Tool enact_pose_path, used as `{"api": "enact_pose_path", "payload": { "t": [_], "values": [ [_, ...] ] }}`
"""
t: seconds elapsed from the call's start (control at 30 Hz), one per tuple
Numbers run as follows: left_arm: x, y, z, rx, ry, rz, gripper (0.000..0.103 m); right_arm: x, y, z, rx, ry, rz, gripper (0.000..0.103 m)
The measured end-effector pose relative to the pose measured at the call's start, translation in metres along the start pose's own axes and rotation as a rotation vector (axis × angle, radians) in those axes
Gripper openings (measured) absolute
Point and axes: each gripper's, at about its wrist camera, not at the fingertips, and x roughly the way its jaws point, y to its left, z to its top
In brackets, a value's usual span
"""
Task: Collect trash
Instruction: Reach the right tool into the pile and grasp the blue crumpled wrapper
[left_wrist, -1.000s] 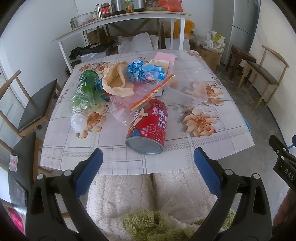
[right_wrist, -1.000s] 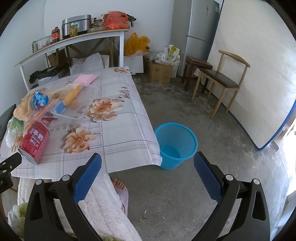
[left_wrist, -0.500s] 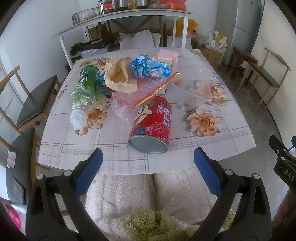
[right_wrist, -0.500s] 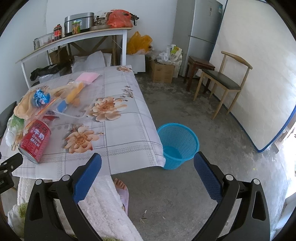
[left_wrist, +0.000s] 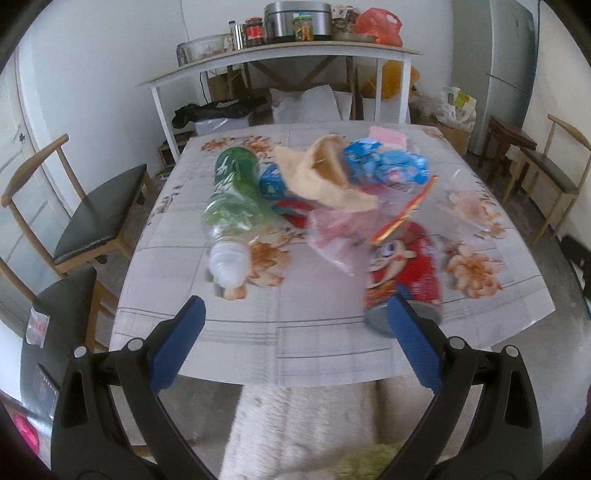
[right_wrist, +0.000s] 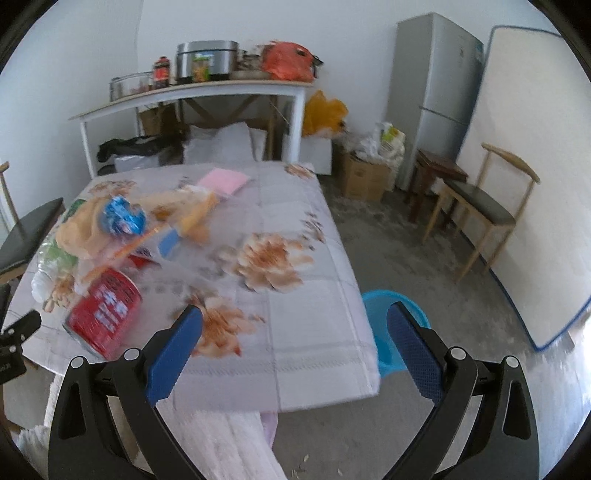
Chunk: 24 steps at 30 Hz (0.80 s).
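At the near edge of the floral-cloth table (left_wrist: 258, 332), my left gripper (left_wrist: 295, 325) hangs with its blue pads spread wide and nothing between them; my right gripper (right_wrist: 295, 326) is likewise agape and empty over the table's near right corner. Trash lies heaped across the middle of the table. A red can (left_wrist: 404, 280) lies on its side toward the near right edge, its metal end facing me, a cartoon face printed on it; white lettering on its side is too blurred to read in either view. Left of it a clear plastic bottle (left_wrist: 232, 210) with a green label lies with its white cap pointing at the near edge; its white script cannot be made out. Behind them sit a crumpled tan paper bag (left_wrist: 325, 177), a blue foil wrapper (left_wrist: 384, 166), a clear plastic bag (left_wrist: 340, 232) and an orange strip wrapper (left_wrist: 406, 210), touching one another. A pink packet (right_wrist: 221, 181) rests toward the far edge. A blue basket (right_wrist: 380, 332) stands on the floor just beside the table's near right corner.
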Motion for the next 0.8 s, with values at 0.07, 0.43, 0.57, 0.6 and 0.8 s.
{"api": "enact_pose_path", "payload": {
  "t": [0.07,0.43,0.57,0.6,0.8],
  "values": [
    [0.005,0.010,0.000,-0.024,0.013,-0.018,0.095,0.001,0.009,0.007,-0.020,-0.030,0.031,0.097],
    [0.014,0.050,0.000,-0.080,-0.057,-0.145,0.095,0.000,0.059,0.043,-0.108,-0.113,0.184,0.097],
    [0.014,0.065,0.002,-0.108,-0.123,-0.213,0.095,0.009,0.081,0.069,-0.159,-0.094,0.339,0.097],
    [0.014,0.067,0.004,-0.113,-0.134,-0.225,0.095,0.013,0.086,0.075,-0.174,-0.082,0.374,0.096],
    [0.011,0.074,0.012,-0.108,-0.245,-0.281,0.095,0.041,0.122,0.107,-0.255,0.018,0.514,0.086]
  ]
}}
